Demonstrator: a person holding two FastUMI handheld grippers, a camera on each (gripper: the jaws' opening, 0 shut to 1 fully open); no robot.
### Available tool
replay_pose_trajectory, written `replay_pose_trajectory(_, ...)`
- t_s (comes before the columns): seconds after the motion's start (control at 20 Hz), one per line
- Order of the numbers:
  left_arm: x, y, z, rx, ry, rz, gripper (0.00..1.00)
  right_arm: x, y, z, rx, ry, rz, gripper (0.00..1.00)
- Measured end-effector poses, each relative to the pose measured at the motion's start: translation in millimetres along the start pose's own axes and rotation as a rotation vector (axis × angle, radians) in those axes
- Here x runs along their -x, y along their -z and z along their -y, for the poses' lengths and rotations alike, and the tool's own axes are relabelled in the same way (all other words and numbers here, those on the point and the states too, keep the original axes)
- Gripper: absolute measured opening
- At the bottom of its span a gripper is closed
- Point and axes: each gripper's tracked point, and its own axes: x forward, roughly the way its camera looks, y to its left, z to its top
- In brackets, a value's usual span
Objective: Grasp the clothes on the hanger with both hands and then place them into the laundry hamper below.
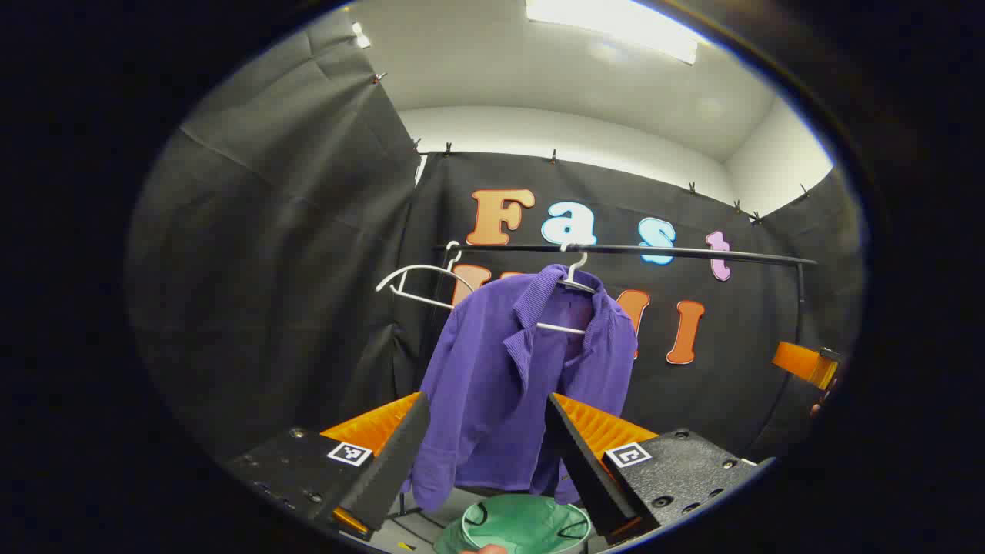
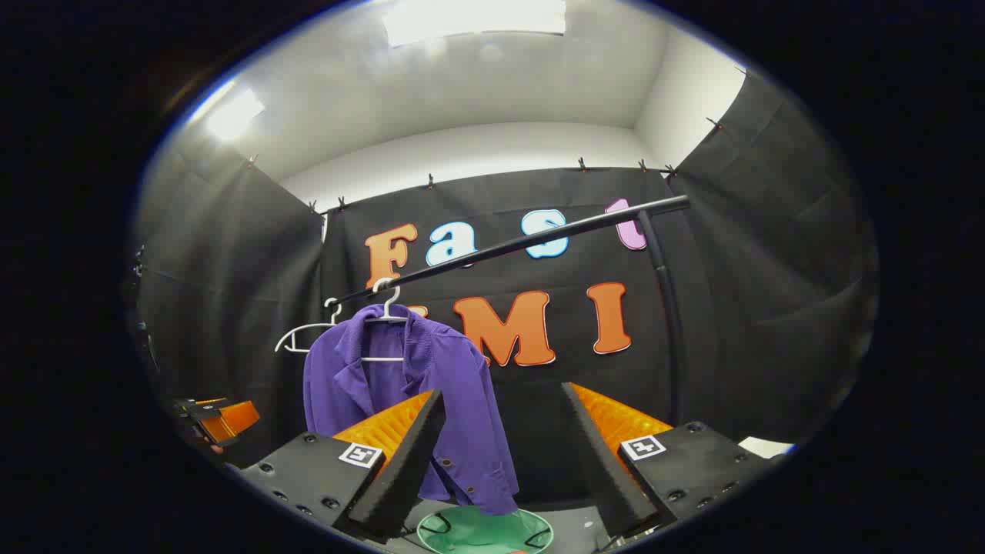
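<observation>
Purple shirt hangs on a white hanger from the black rail, collar open, hem dropping toward the green laundry hamper directly beneath it. That shirt is our landmark. A second white hanger, bare, sits on the same rail just beside the shirt's shoulder, on the side nearer the rail's end.

In the left gripper view, the left tool is spread wide, nothing between its fingers, and the shirt's lower half shows straight through the gap. The tool is in front of the shirt and apart from it, no contact with the cloth. Off past the shirt's far sleeve, low at the edge of this view, is the right tool with a bit of the hand holding it.

Now the right gripper view: the right tool is also wide open and empty. Here the shirt hangs off to one side of the gap, its hem partly behind one finger, with the hamper below the hem. The rail runs up and across above the shirt to its upright post. Beyond the shirt's other sleeve, low down, the left tool peeks in.

Shirt on the hanger, not yet grasped.
</observation>
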Motion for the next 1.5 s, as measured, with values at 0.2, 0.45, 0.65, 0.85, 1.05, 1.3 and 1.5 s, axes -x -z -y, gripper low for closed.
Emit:
replay_pose_trajectory(0.2,-65.2,15.1,-9.7,-0.014,0.071,-0.004,0.95,-52.0,27.1,-36.3,0.115,0.043,-0.03,0.88)
replay_pose_trajectory(0.45,-91.4,33.6,-11.5,-0.012,0.069,-0.033,0.95,-100.0,61.6,-72.2,0.142,-0.007,-0.098,0.94)
replay_pose_trajectory(0.65,-89.8,26.7,-7.5,-0.009,0.001,-0.012,0.95,-117.5,74.0,-77.9,0.129,-0.089,-0.129,0.97)
replay_pose_trajectory(0.85,-89.9,27.1,2.3,-0.021,-0.046,0.01,0.99,-126.6,81.6,-56.0,0.121,-0.11,-0.161,0.94)
replay_pose_trajectory(1.05,-93.7,26.7,9.8,-0.048,-0.062,0.025,0.95,-130.6,82.1,-41.0,0.121,-0.113,-0.158,0.98)
replay_pose_trajectory(1.3,-95.9,32.4,16.0,-0.051,-0.083,0.012,0.99,-140.0,87.3,-33.6,0.121,-0.137,-0.163,0.98)
replay_pose_trajectory(1.5,-90.8,24.0,12.8,-0.079,-0.144,0.023,0.95,-161.4,95.9,-43.8,0.064,-0.22,-0.171,0.97)
